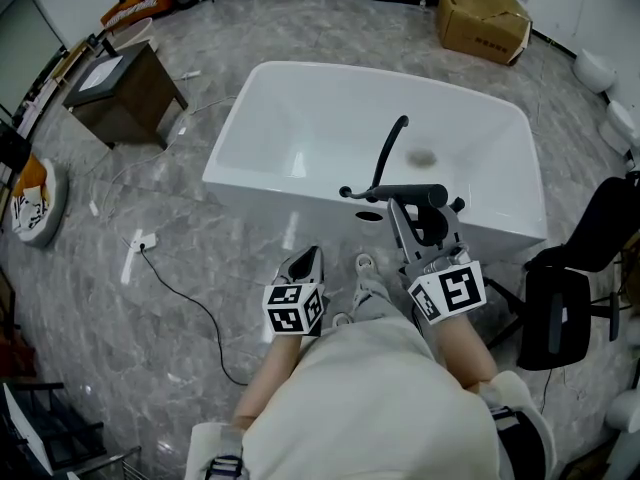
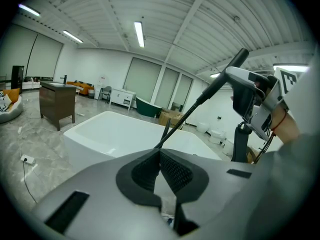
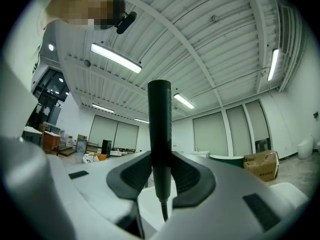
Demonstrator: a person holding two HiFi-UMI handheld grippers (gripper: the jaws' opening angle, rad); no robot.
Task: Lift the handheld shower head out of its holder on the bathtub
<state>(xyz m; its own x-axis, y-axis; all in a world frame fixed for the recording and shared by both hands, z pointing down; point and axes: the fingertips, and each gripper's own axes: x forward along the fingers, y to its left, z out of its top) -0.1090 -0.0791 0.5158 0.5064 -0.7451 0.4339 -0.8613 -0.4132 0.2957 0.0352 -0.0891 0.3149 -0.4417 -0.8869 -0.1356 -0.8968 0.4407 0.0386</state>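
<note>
Right gripper is clamped on the shower head, pads pressing both sides of the black handle. In the right gripper view the handle stands upright between the jaws, tip towards the ceiling, with the thin hose dropping out of its lower end.

From the left gripper view I see the shower head held up high, well above the tub. The hose slants down from it towards the tub's near side. I can't make out the holder in any view.

Left gripper is closed on nothing, pads meeting at the tip. In the head view it hangs low on my left, just short of the tub's outer wall. The right gripper reaches over the near rim. A cabinet and a box sit well off on the floor.
</note>
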